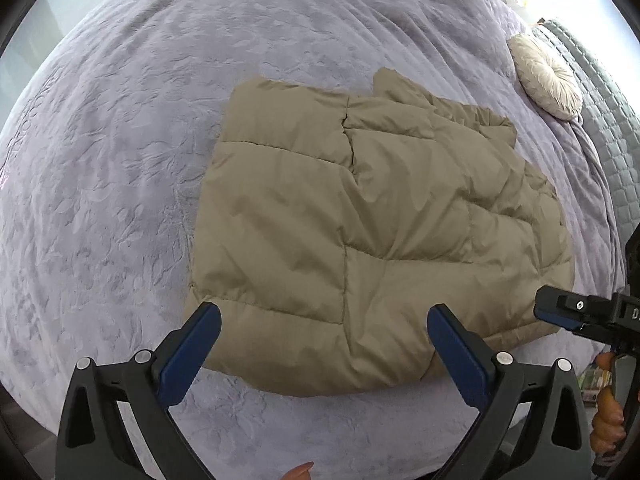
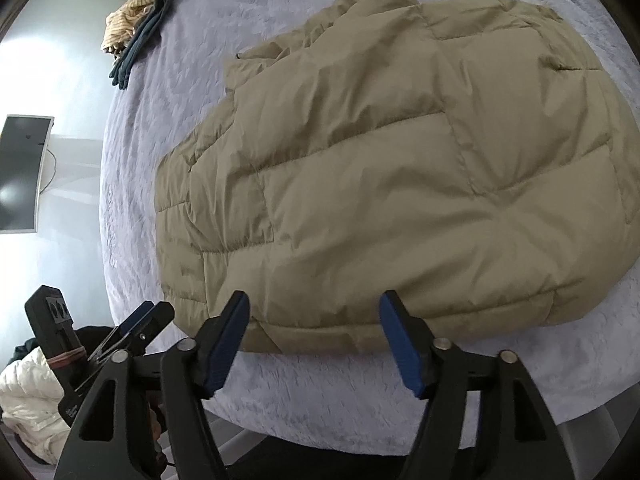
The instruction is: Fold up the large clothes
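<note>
A tan quilted puffer jacket lies folded into a rough rectangle on the lavender bedspread; it also shows in the right wrist view. My left gripper is open and empty, hovering over the jacket's near edge. My right gripper is open and empty, its fingers just above the jacket's near hem. The right gripper also shows at the right edge of the left wrist view, beside the jacket's corner. The left gripper shows at the lower left of the right wrist view.
A round cream cushion and a grey quilted headboard sit at the bed's far right. A pile of striped and teal clothes lies at the far bed corner. A white puffy garment lies off the bed. A monitor hangs on the wall.
</note>
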The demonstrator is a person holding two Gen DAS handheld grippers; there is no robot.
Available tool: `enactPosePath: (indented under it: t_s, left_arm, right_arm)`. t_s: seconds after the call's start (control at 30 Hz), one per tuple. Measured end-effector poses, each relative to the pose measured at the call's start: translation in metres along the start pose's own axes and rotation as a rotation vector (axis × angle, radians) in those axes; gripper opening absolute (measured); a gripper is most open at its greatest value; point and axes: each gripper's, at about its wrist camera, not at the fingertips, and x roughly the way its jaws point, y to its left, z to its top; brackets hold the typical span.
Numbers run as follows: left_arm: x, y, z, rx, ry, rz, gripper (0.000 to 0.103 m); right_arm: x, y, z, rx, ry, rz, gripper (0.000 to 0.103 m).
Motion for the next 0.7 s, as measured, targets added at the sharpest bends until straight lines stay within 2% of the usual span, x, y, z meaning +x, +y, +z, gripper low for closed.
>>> enactPosePath:
  t_s: [0.03,0.17,0.27,0.33,0.43,0.5,0.6,0.7]
  left_arm:
    - [0.001,0.001,0.001,0.006,0.002,-0.001,0.103]
    - [0.000,0.012,0.008,0.013,-0.016,-0.001,0.103]
    - [-0.001,0.034,0.020,-0.022,-0.061,-0.001,0.103]
    - [0.002,0.048,0.027,-0.036,-0.072,-0.012,0.103]
    - [0.011,0.072,0.038,-0.047,-0.074,-0.042,0.103]
    - [0.024,0.087,0.045,-0.055,-0.042,-0.119,0.103]
    - [0.052,0.108,0.055,-0.084,0.038,-0.283,0.103]
    - [0.083,0.114,0.062,-0.103,0.115,-0.420,0.103]
  right_arm:
    - [0.000,0.000,0.000,0.002,-0.003,-0.002,0.080]
    - [0.000,0.001,-0.002,0.008,-0.021,-0.024,0.080]
    - [-0.005,0.003,-0.006,-0.007,-0.089,-0.071,0.082]
    - [-0.005,0.005,-0.007,-0.022,-0.102,-0.093,0.083]
    - [-0.002,0.005,-0.008,-0.022,-0.084,-0.104,0.093]
    - [-0.001,0.006,-0.009,-0.028,-0.069,-0.111,0.093]
    - [0.001,0.007,-0.011,-0.034,-0.047,-0.118,0.093]
    - [0.003,0.008,-0.015,-0.031,-0.036,-0.131,0.093]
